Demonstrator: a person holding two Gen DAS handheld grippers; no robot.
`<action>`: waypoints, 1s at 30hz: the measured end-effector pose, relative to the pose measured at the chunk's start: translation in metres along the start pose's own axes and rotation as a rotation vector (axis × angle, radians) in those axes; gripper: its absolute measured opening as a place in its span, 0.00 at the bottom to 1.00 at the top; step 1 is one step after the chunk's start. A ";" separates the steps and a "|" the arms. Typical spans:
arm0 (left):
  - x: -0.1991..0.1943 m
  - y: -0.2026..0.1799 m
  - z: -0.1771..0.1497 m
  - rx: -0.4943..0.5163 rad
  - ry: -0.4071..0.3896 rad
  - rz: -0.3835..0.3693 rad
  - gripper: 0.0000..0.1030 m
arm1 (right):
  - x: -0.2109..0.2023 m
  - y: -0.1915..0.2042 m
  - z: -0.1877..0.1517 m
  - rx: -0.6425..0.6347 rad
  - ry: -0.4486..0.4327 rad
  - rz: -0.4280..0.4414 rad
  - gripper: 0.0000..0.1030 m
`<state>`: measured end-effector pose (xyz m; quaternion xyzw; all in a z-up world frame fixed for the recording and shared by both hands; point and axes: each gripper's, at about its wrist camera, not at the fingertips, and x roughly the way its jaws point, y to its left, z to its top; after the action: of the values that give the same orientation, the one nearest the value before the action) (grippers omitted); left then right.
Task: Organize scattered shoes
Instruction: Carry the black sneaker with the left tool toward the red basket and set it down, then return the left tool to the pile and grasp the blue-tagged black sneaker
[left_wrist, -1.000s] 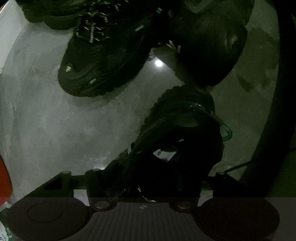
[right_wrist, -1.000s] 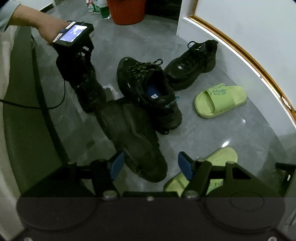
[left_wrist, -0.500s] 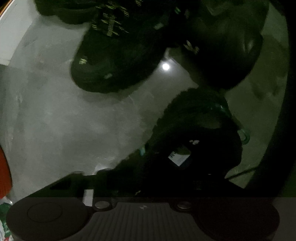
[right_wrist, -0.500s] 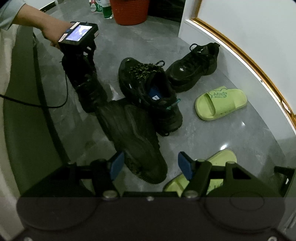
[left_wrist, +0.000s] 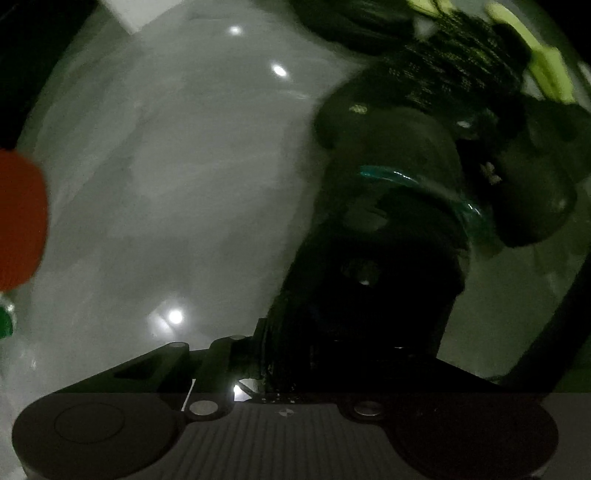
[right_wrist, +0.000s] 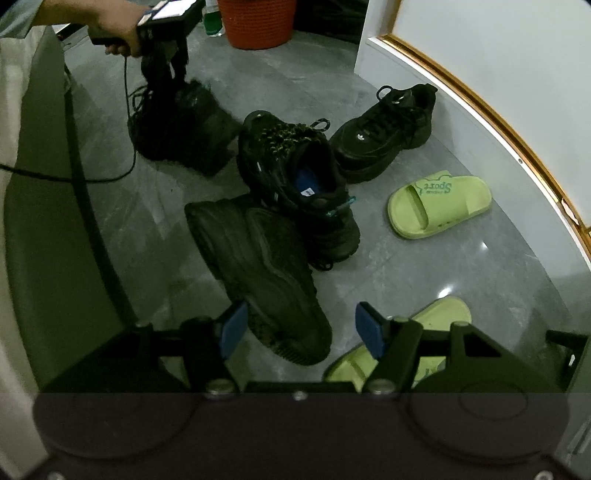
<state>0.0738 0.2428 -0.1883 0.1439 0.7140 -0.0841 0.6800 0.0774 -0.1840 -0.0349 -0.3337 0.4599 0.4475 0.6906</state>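
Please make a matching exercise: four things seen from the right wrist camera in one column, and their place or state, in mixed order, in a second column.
Things:
1. orange basket
2. green slide with "Sport" lettering
3. overturned black sneaker
4. black sneaker with white logo

Places or states:
A. sole up
B. closest to the wall
C. top of the picture
D. upright between wall and black sneakers

Pairs: 1-C, 2-D, 3-A, 4-B

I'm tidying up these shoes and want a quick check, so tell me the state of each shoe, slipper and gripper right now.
Left gripper: shut on a black sneaker.
Held sneaker: gripped from above, blurred.
Right gripper: open, holding nothing.
Overturned sneaker: sole up on the floor.
Middle sneaker: upright, leaning on the overturned one.
Far sneaker: upright by the wall.
Far slipper: upright.
Near slipper: partly hidden by the right gripper.
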 end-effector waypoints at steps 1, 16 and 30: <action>0.000 0.006 -0.001 -0.018 0.004 0.010 0.15 | 0.000 0.000 0.000 -0.001 0.000 -0.001 0.61; -0.014 0.052 -0.011 -0.233 -0.095 0.175 0.57 | -0.005 0.005 -0.007 -0.019 0.003 -0.013 0.62; -0.003 0.010 0.016 0.054 -0.140 0.019 0.57 | -0.007 0.005 -0.009 -0.009 0.001 -0.011 0.68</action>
<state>0.0923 0.2469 -0.1860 0.1626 0.6608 -0.1066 0.7249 0.0683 -0.1922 -0.0316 -0.3396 0.4565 0.4454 0.6913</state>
